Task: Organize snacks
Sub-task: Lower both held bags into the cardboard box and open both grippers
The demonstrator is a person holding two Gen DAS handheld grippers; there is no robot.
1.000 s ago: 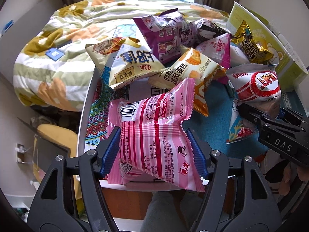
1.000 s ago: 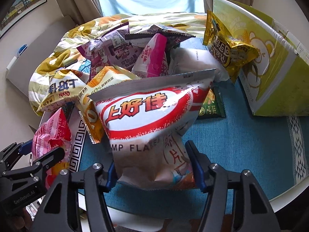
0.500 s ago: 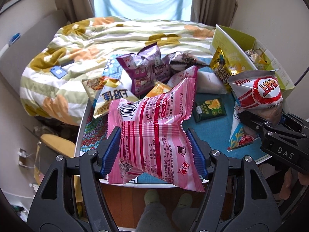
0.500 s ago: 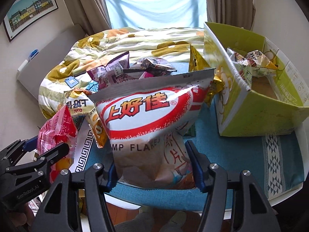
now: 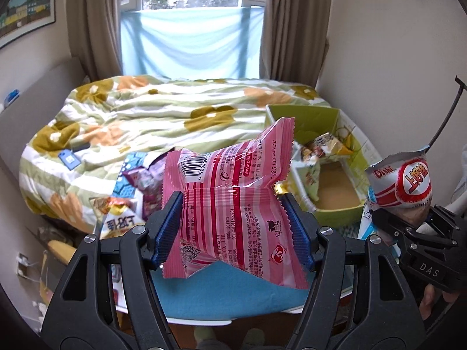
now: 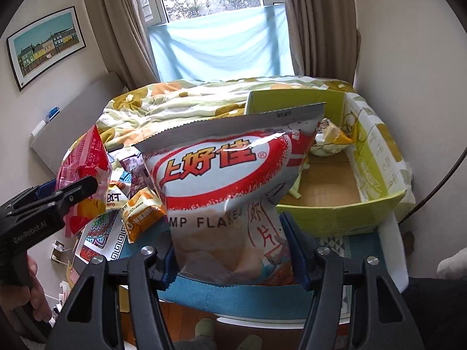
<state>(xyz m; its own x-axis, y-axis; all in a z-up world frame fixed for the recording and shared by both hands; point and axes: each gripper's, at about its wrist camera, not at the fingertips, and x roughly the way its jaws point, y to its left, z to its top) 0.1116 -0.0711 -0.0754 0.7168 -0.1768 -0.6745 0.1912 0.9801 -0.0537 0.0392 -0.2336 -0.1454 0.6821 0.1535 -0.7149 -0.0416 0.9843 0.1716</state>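
Note:
My left gripper (image 5: 233, 227) is shut on a pink striped snack pack (image 5: 230, 204), held high above the blue-covered table (image 5: 233, 291). In the right wrist view my right gripper (image 6: 230, 250) is shut on a white and red shrimp-flakes bag (image 6: 230, 180). Each held bag also shows in the other view: the shrimp-flakes bag (image 5: 402, 186) at the right, the pink pack (image 6: 84, 172) at the left. A green cardboard box (image 6: 376, 157) stands open on the table's right side, with a few packets in its far end. Several loose snack bags (image 5: 131, 204) lie on the table's left part.
A bed with a flowered quilt (image 5: 163, 116) lies behind the table, under a curtained window (image 5: 189, 29). The box floor (image 6: 327, 186) is mostly bare cardboard. A person's feet (image 6: 204, 329) show on the wooden floor below the table edge. A hand (image 6: 32, 294) holds the left gripper's handle.
Both grippers have risen and pulled back from the table with their bags. The table and snack pile now sit lower and smaller, and the open inside of the green box has come into sight.

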